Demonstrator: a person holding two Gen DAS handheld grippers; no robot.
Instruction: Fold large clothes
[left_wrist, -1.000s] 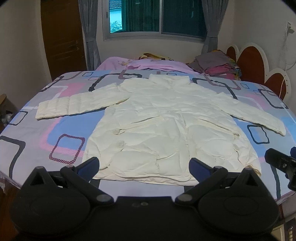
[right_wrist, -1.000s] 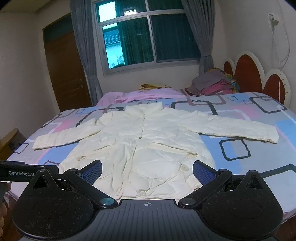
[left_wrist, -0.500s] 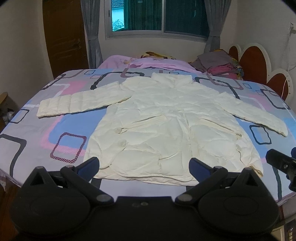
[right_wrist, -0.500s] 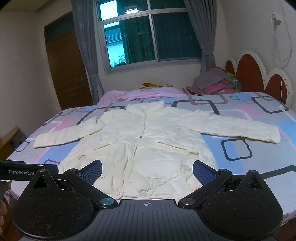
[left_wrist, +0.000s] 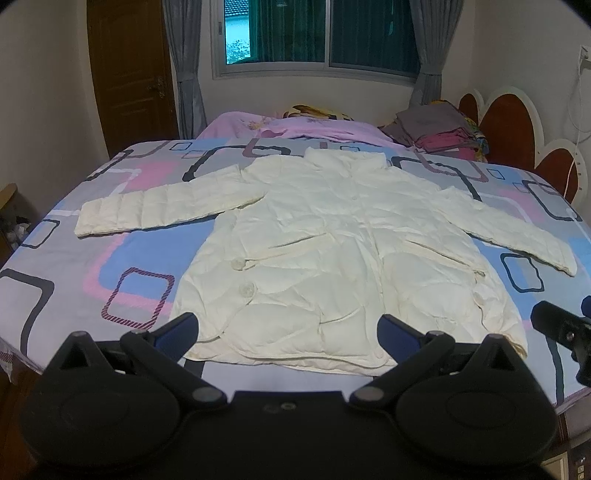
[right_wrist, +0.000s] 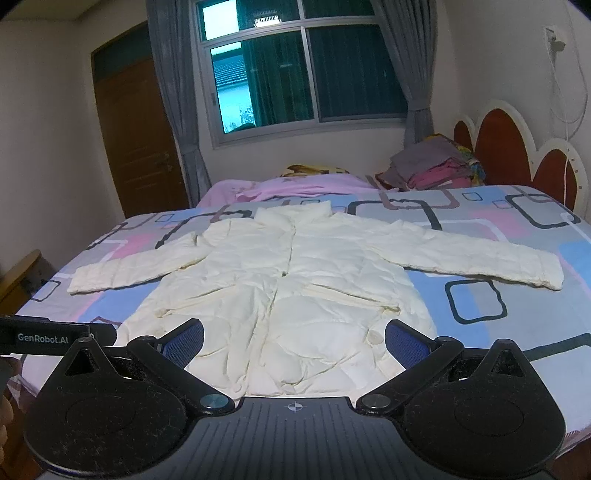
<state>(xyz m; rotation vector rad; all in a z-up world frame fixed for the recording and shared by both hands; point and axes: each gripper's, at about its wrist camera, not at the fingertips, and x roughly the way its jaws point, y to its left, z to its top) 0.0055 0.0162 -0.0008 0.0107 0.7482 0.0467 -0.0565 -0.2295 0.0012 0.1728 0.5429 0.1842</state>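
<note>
Both claws spread wide, nothing between the pads, both hanging over the near edge of the bed (left_wrist: 66, 266). Left claw (left_wrist: 288, 328) sits in front of the hem on the jacket's left half, right claw (right_wrist: 293, 341) in front of the hem on the right half; my guess is that's staging for a two-point pickup, no contact yet. Edge of the other tool shows at the side of each view, so they're close together. Jacket (left_wrist: 332, 258) is a cream puffy one, lying flat on the patterned bedsheet, front up, hem towards me, collar (left_wrist: 345, 158) at the far end. Both sleeves stick out sideways: left sleeve (left_wrist: 162, 210) nearly straight across, right sleeve (right_wrist: 480, 258) angled a bit back towards me. Front closed down the middle, two large round buttons (left_wrist: 245, 290) at the lower left side, quilt seams and wrinkles all over, hem slightly curled. Laid out like that it's ready for the first fold, probably sleeves in first. Padded fabric looks springy, so I expect folds to puff back unless pressed. Further back: pink blanket (left_wrist: 295, 127), stack of folded clothes (right_wrist: 436, 170) by the headboard (right_wrist: 517, 147), then window (right_wrist: 306, 70) with grey curtains and a brown door (right_wrist: 136, 140).
</note>
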